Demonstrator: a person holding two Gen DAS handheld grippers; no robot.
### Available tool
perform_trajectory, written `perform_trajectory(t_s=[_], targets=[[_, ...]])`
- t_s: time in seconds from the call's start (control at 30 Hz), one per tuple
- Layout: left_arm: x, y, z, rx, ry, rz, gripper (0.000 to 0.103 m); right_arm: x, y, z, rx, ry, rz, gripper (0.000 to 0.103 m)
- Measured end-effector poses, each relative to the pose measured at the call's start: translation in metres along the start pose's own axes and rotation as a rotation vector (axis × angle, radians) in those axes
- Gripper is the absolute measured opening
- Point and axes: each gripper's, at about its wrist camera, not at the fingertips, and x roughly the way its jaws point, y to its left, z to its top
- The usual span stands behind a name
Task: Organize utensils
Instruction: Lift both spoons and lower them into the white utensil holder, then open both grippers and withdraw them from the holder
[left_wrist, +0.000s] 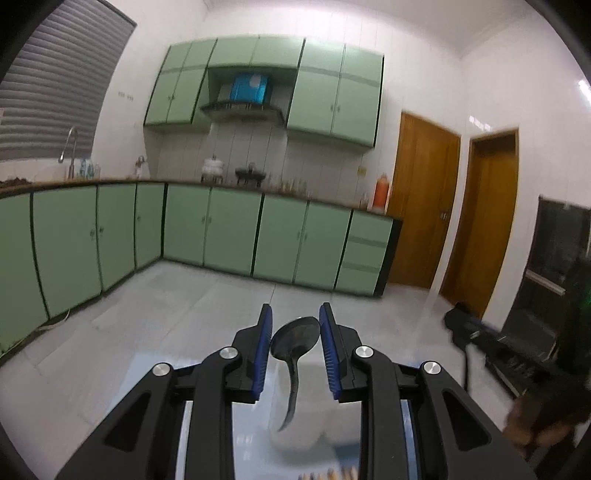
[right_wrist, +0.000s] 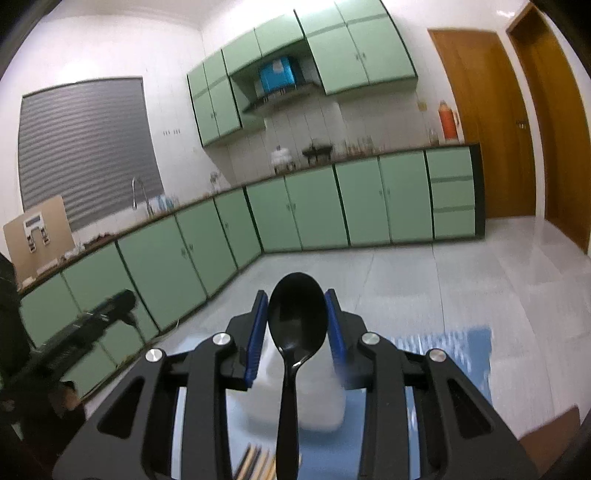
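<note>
My left gripper (left_wrist: 295, 325) is black with ribbed blue pads and holds a dark grey spoon (left_wrist: 293, 345); my right gripper (right_wrist: 297, 310) (same black and blue) clamps a glossy black spoon (right_wrist: 297, 317). Behind are pale green cabinets (left_wrist: 229, 229), orange-brown doors (left_wrist: 421, 199), a grey striped blind (right_wrist: 85, 147) and a blue mat (right_wrist: 454, 354).

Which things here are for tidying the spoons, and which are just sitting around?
For the job:
- metal spoon in the left hand-held gripper
- black spoon in the right hand-held gripper
- white container
- chopsticks

Just lying about:
- orange flask
- faucet
- cardboard box
</note>
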Motion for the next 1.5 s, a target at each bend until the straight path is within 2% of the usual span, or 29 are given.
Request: perform_trajectory(t_s=[0.13, 0.27, 0.53, 0.8, 0.87, 0.97, 1.03, 1.17, 1.23, 1.4, 1.5], targets=[[0.013, -0.003, 0.034, -0.001, -0.068, -0.03, 0.026, 0.035, -0.011, 0.018, -0.004, -0.062, -0.01, 0.03], [0.04, -0.005, 0.042, -0.015, -0.062, -0.061, 0.026, 0.067, -0.023, 0.019, 0.002, -0.075, -0.043, 0.03], [0.097, -0.004, 0.006, -0.032, 0.057, -0.057, 0.026, 0.11, -0.035, 0.001, 0.001, -0.037, -0.077, 0.03], [0.111, 0.003, -0.029, -0.029, 0.148, -0.054, 0.026, 0.119, -0.042, -0.031, 0.013, 0.042, -0.066, 0.033], [0.107, 0.004, -0.031, -0.027, 0.15, -0.052, 0.027, 0.111, -0.04, -0.036, 0.023, 0.051, -0.063, 0.039], [0.098, 0.002, -0.032, -0.014, 0.147, -0.047, 0.029, 0.097, -0.04, -0.039, 0.038, 0.05, -0.063, 0.041], [0.089, 0.001, -0.031, -0.005, 0.143, -0.044, 0.03, 0.085, -0.043, -0.038, 0.055, 0.05, -0.07, 0.047], [0.06, -0.007, -0.031, 0.021, 0.13, -0.026, 0.044, 0.049, -0.045, -0.044, 0.095, 0.073, -0.077, 0.055], [0.043, -0.011, -0.035, 0.032, 0.142, -0.016, 0.049, 0.026, -0.043, -0.054, 0.099, 0.098, -0.097, 0.066], [0.003, -0.017, -0.071, 0.064, 0.248, -0.011, 0.059, -0.029, -0.034, -0.092, 0.106, 0.198, -0.13, 0.081], [-0.015, -0.016, -0.097, 0.056, 0.336, -0.006, 0.063, -0.051, -0.027, -0.117, 0.099, 0.273, -0.15, 0.085]])
